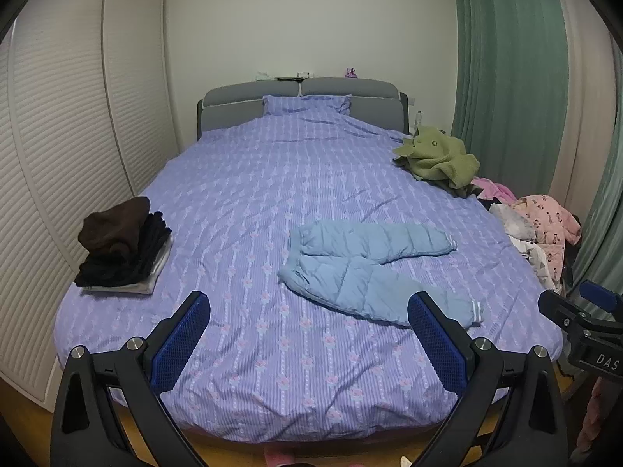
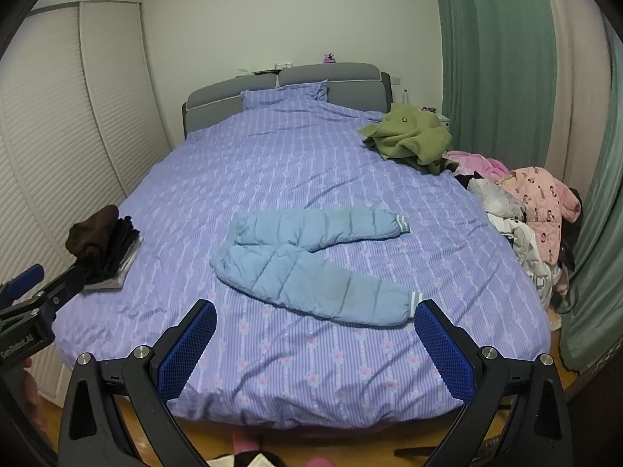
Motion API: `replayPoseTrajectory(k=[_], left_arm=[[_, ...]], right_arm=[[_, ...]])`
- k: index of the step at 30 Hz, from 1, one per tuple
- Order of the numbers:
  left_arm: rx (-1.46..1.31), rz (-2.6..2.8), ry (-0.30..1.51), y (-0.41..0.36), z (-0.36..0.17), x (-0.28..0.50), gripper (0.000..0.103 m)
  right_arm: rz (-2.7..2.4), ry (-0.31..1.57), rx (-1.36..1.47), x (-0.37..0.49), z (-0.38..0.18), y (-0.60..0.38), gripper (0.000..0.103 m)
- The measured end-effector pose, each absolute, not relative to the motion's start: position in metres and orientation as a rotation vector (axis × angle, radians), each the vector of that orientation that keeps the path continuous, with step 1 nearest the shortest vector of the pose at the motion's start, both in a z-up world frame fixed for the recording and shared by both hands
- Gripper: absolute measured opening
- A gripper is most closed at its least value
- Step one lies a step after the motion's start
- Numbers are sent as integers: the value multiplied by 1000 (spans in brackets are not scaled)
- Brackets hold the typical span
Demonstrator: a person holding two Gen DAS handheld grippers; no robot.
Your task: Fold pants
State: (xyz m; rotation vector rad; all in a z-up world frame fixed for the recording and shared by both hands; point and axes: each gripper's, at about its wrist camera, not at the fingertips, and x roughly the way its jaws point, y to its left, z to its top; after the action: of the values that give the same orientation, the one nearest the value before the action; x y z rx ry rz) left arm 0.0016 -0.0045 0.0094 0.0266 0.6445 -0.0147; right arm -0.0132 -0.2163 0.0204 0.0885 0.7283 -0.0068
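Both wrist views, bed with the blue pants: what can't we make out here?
- Blue pants: left wrist view, near cuff partly behind a left gripper finger.
- Dark folded stack: item count unreadable, layers merge.
- Clothes heap at the bed's right edge: right wrist view, lower garments hang off the edge, buried.
- Headboard shelf items: too small to identify.
- Right gripper: open, clear of the pants.

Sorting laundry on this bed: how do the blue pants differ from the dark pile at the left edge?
The blue pants lie unfolded, legs splayed apart; the dark pile is folded and stacked. The pants are pale blue and quilted; the pile is brown and black. The pants sit mid-bed; the pile sits by the wardrobe side. Both rest on the purple bedspread.
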Motion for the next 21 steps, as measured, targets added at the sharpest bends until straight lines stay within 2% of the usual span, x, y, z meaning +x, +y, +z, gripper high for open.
replayPoseTrajectory(k=[21], left_arm=[[56,-19,612,-8,13,2,103]], right_arm=[[-7,728,90,-13,22,-217,103]])
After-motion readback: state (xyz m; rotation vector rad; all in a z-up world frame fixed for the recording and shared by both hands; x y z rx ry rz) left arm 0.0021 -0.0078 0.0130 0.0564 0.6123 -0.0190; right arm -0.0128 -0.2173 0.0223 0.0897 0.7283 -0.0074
